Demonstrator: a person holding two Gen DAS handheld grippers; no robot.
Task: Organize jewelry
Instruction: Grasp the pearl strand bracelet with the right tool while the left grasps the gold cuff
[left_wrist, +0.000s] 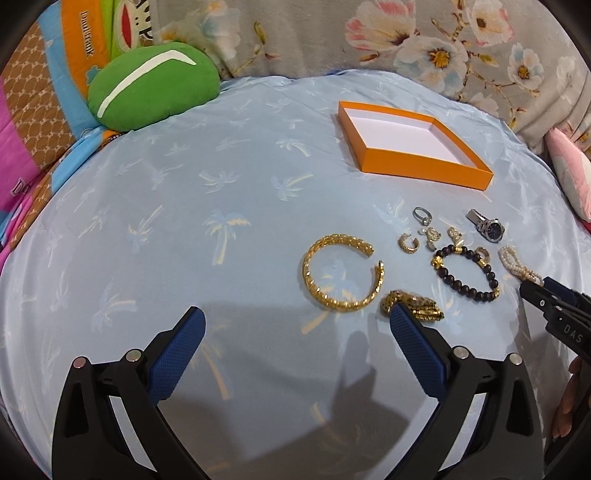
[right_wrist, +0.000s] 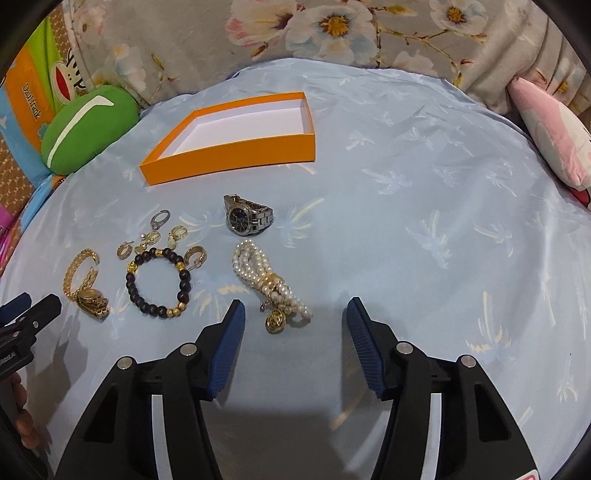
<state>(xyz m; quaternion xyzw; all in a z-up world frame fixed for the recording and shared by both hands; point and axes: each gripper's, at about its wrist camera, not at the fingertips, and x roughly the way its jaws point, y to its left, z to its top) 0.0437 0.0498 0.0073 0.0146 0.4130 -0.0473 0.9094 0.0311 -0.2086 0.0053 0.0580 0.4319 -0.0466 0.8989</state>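
Observation:
An empty orange box (left_wrist: 424, 166) (right_wrist: 229, 158) with a white floor sits at the back of the blue sheet. In front of it lie a gold bangle (left_wrist: 334, 301) (right_wrist: 72, 273), a gold chain pile (left_wrist: 424, 308) (right_wrist: 92, 301), a black bead bracelet (left_wrist: 461, 290) (right_wrist: 131, 288), a silver watch (left_wrist: 487, 225) (right_wrist: 245, 218), a pearl bracelet (left_wrist: 513, 262) (right_wrist: 258, 273), a silver ring (left_wrist: 423, 215) (right_wrist: 159, 218) and small gold earrings (left_wrist: 408, 245) (right_wrist: 125, 250). My left gripper (left_wrist: 297, 314) is open and empty, just short of the bangle. My right gripper (right_wrist: 295, 304) is open, with the pearl bracelet's near end at its fingertips, untouched.
A green cushion (left_wrist: 151, 85) (right_wrist: 85, 129) rests at the back left and a pink plush toy (right_wrist: 554, 133) at the right edge. A floral blanket (left_wrist: 369, 37) rises behind the box. The palm-print sheet (right_wrist: 443, 221) stretches bare to the right of the jewelry.

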